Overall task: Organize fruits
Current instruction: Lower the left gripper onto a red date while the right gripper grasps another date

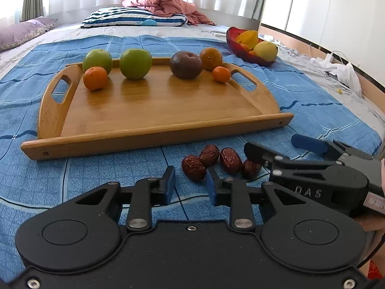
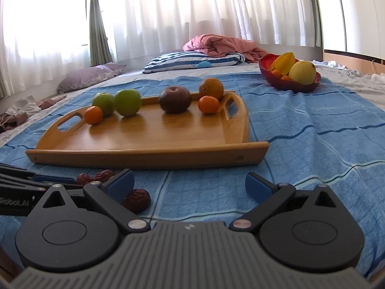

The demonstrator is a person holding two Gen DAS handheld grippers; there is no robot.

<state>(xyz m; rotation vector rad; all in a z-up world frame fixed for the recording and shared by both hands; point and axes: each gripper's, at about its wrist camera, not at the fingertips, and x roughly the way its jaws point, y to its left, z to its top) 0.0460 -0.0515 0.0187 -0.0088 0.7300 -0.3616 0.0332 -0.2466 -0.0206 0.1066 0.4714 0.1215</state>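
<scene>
Fruit — two green apples, a dark plum and three oranges line the far edge of the wooden tray on the blue blanket. Four dates lie just beyond the left gripper — jaws narrow, nothing between them. Right gripper wide open, empty, one date beside its left finger.

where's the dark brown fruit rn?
On the wooden tray, back row right of centre in the left wrist view: dark brown fruit between a green apple and the larger orange.
</scene>
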